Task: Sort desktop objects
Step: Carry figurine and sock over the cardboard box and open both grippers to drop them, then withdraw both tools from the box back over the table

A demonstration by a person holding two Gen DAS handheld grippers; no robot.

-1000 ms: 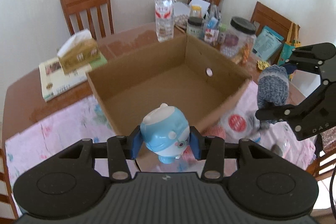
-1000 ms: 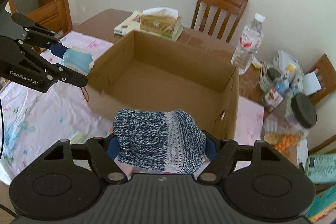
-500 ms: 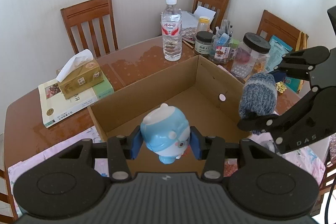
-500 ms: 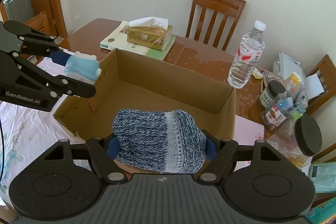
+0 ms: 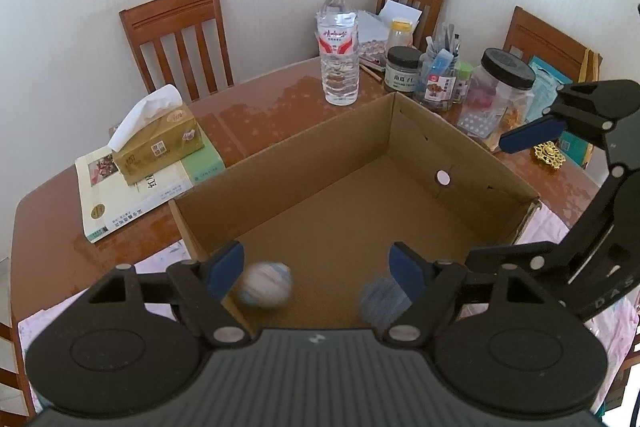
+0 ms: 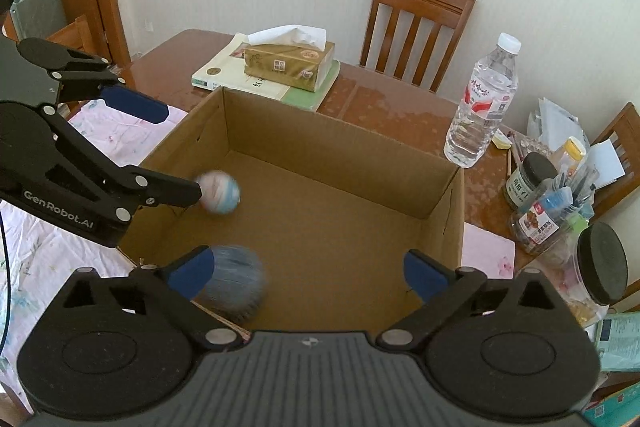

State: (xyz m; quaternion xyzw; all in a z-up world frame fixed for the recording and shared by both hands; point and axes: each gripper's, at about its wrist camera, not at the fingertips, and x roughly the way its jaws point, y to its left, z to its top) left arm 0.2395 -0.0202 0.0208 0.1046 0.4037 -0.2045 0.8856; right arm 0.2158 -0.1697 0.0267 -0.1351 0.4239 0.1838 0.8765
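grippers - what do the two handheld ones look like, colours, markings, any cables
Both are matte black linkage frames with silver rivets and blue finger pads. The left gripper carries white "GenRobot.AI" lettering, and a thin black cable runs down beside it. The right gripper shows pale "DAS" letters on its side. Each base has a ribbed grey centre between two round black discs.

Left wrist fisheye: close above the cardboard box (image 5: pixel 344 187), angled down, facing twelve o'clock toward the water bottle (image 5: pixel 338 45).
Right wrist fisheye: close above the same box, facing the tissue box (image 6: pixel 289 61) at eleven o'clock.
Shared: box interior, bottle, tissue box, jars.
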